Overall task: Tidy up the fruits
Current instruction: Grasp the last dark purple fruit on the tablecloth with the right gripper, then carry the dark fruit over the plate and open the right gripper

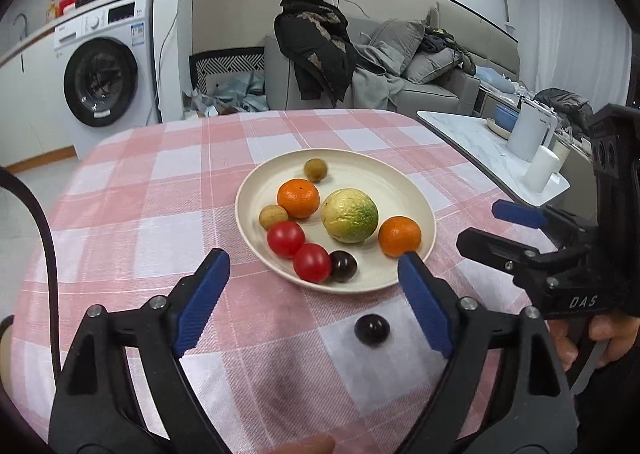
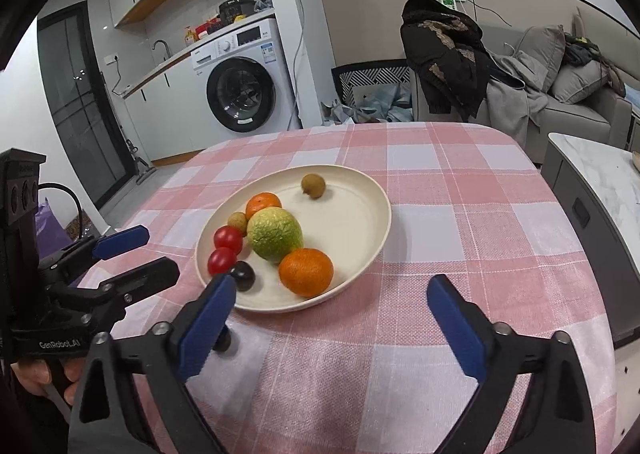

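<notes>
A cream plate (image 1: 404, 178) (image 2: 360, 214) on the pink checked tablecloth holds a green-yellow fruit (image 1: 349, 216) (image 2: 274, 234), two oranges (image 1: 298, 197) (image 1: 399, 236), two red tomatoes (image 1: 285, 239) (image 1: 312, 262), two small brown fruits (image 1: 315, 170) (image 1: 273, 216) and a dark grape (image 1: 343, 265) (image 2: 242, 275). Another dark grape (image 1: 372, 329) lies on the cloth in front of the plate; in the right wrist view it (image 2: 222, 340) is mostly hidden behind the left finger. My left gripper (image 1: 314, 282) is open and empty above the near plate rim. My right gripper (image 2: 332, 300) is open and empty.
The right gripper (image 1: 500, 226) shows at the right of the left wrist view, the left gripper (image 2: 132, 254) at the left of the right wrist view. A marble side table (image 1: 472, 138) with white cups stands right; a sofa and a washing machine stand behind.
</notes>
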Demonstrator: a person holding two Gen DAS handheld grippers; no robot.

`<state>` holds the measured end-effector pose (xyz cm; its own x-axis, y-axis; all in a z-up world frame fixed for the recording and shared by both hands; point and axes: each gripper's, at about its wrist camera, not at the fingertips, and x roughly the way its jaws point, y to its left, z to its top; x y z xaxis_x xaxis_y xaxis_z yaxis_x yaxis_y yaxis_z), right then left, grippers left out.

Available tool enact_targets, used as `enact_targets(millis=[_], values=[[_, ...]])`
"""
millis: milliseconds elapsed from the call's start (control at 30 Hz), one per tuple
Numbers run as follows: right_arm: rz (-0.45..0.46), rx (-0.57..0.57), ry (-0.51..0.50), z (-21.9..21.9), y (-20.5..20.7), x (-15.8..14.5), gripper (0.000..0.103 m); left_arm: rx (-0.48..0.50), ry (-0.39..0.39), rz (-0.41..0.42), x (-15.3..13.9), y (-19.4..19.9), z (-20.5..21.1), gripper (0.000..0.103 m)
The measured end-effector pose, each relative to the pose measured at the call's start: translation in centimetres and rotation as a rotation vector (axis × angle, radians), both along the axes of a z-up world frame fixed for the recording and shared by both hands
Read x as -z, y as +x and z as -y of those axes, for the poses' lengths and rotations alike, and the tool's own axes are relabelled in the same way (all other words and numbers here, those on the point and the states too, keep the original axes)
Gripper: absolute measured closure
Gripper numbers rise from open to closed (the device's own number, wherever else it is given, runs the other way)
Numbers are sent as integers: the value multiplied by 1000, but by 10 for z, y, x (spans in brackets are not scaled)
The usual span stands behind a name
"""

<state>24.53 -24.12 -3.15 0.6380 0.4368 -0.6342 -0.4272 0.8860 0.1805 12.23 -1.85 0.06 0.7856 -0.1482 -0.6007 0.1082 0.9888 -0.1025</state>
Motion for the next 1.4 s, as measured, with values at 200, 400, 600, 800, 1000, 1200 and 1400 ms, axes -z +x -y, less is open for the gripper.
enact_targets(millis=[200, 400, 600, 800, 1000, 1200, 1400], values=[[4, -33, -37, -10, -10, -2, 0, -31, 20, 33, -3, -25, -4, 1], [-22, -81, -62, -21, -14, 5, 0, -70, 25, 16, 7, -30, -15, 1], [-64, -156, -98, -41, -20, 16, 1, -108, 50, 22, 13, -32, -24, 1], [-114, -237, -156, -68, -23, 33, 31, -116, 40, 5, 19, -28, -30, 1], [-132, -289, -160, -84, -24, 39, 43, -108, 23, -7, 21, -24, -34, 13], [-145, -311, -172, -96, -23, 47, 60, -84, -30, -32, 25, -20, -42, 59], [-136, -316, -171, -97, -24, 45, 80, -58, -17, -24, 25, -21, -36, 82]])
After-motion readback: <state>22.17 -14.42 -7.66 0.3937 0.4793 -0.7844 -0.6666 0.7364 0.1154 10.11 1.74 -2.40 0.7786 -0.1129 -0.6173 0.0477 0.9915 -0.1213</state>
